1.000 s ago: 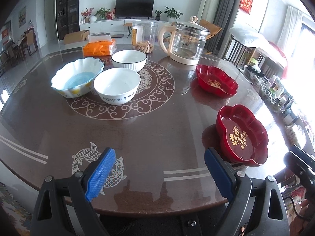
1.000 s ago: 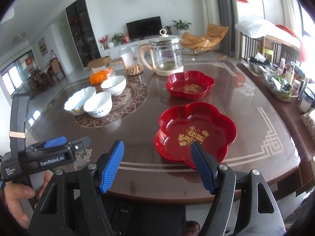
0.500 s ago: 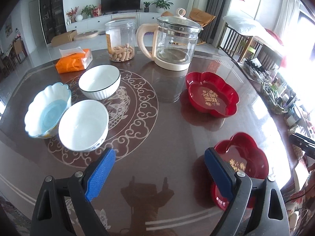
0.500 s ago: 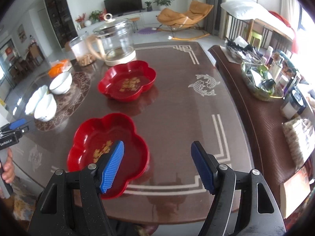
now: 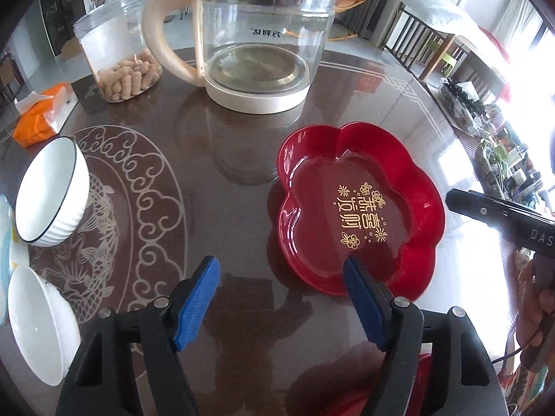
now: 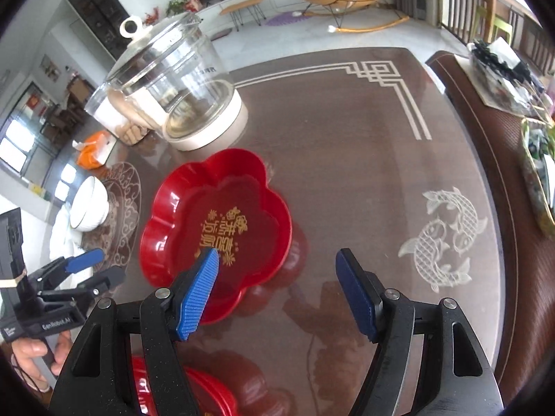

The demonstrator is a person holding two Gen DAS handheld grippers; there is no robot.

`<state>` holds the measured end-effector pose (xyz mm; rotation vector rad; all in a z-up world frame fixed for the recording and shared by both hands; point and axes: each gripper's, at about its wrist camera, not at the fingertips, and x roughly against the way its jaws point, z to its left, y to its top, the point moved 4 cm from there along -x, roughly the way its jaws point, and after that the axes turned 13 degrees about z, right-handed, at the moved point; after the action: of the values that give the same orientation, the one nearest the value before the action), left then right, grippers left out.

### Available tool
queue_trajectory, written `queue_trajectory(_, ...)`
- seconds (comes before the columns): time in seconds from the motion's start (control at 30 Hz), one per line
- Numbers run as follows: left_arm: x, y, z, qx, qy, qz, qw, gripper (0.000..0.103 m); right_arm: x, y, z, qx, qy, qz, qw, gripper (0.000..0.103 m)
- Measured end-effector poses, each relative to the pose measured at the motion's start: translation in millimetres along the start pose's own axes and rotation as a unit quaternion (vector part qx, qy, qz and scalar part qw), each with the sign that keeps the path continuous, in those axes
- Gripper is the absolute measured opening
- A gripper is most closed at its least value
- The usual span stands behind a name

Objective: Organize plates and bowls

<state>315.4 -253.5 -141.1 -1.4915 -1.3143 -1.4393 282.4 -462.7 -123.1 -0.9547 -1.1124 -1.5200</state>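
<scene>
The left gripper had its jaws apart with nothing between them; they had just been closing somewhat. Its right blue pad overlapped the near rim of the red flower-shaped plate in the left wrist view, though whether it touched the plate could not be told. The right gripper also stood with jaws apart and empty, having narrowed only slightly, its left pad hanging over the same plate's near edge. The plate lay flat on the dark tabletop, gold lettering in its well. A second red plate showed partly below the right gripper. Beyond the first plate stood a glass kettle on a cream base, with a clear jar of snacks beside it. Two white bowls sat to the left on the tabletop's scroll pattern, near an orange tissue pack.
</scene>
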Motion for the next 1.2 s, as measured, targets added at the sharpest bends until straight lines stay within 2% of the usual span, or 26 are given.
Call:
queue_trajectory(0.03,-5.3,2.7,-1.8,0.000,-0.003,0.005,1.0000,0.067,-8.1,5.1,2.2,0.004,-0.008,0.008,1.000,0.070)
queue_trajectory(0.1,-14.4,7.9,-3.4,0.009,-0.006,0.013,0.9999,0.063,-22.7,12.9,2.7,0.010,-0.019,0.024,0.999,0.047)
queue_trajectory(0.13,-18.2,9.4,-3.5,0.014,-0.008,0.015,0.9998,0.062,-29.2,16.0,2.3,0.011,-0.023,0.031,0.999,0.043)
queue_trajectory(0.2,-24.6,11.6,-4.4,0.021,-0.018,0.020,0.9994,0.049,-36.0,20.5,0.1,0.009,-0.033,0.031,0.999,0.042)
queue_trajectory(0.23,-28.5,12.2,-5.0,0.024,-0.026,0.025,0.9991,0.037,-37.5,21.9,-0.8,0.009,-0.034,0.029,0.999,0.042)
queue_trajectory(0.27,-32.8,12.1,-5.6,0.027,-0.032,0.031,0.9987,0.028,-39.3,22.3,-1.1,0.009,-0.030,0.029,0.999,0.036)
queue_trajectory(0.3,-35.3,12.3,-4.1,0.031,-0.027,0.030,0.9987,0.025,-41.7,24.3,-1.0,0.011,-0.028,0.033,0.999,0.019)
queue_trajectory(0.33,-35.8,12.7,-1.8,0.036,-0.021,0.025,0.9988,0.016,-42.4,23.3,-2.4,0.014,-0.041,0.033,0.999,0.014)
queue_trajectory(0.37,-36.0,12.9,0.4,0.039,-0.021,0.024,0.9987,0.011,-41.8,22.0,-3.0,0.016,-0.047,0.031,0.998,0.011)
queue_trajectory(0.47,-27.6,6.1,1.2,0.043,-0.045,0.022,0.9978,0.011,-30.3,13.9,-5.1,0.011,-0.039,0.016,0.999,0.009)
queue_trajectory(0.63,19.2,-20.3,-13.1,0.002,-0.053,-0.018,0.9984,0.011,10.3,-11.2,1.2,0.012,-0.021,-0.013,1.000,0.009)
queue_trajectory(0.77,57.4,-60.6,-19.6,-0.023,-0.065,-0.027,0.9973,0.012,50.2,-40.9,11.9,0.008,0.004,-0.036,0.999,0.009)
queue_trajectory(0.9,82.1,-109.8,-18.9,-0.040,-0.063,-0.029,0.9968,0.012,79.0,-83.4,30.7,0.018,0.013,-0.041,0.999,0.009)
queue_trajectory(1.03,87.1,-151.3,-19.1,-0.048,-0.049,-0.027,0.9973,0.012,81.4,-125.4,45.4,0.021,0.021,-0.032,0.999,0.009)
queue_trajectory(1.2,72.7,-193.1,-18.5,-0.055,-0.036,-0.015,0.9978,0.012,61.1,-164.0,52.7,0.019,0.019,-0.008,1.000,0.009)
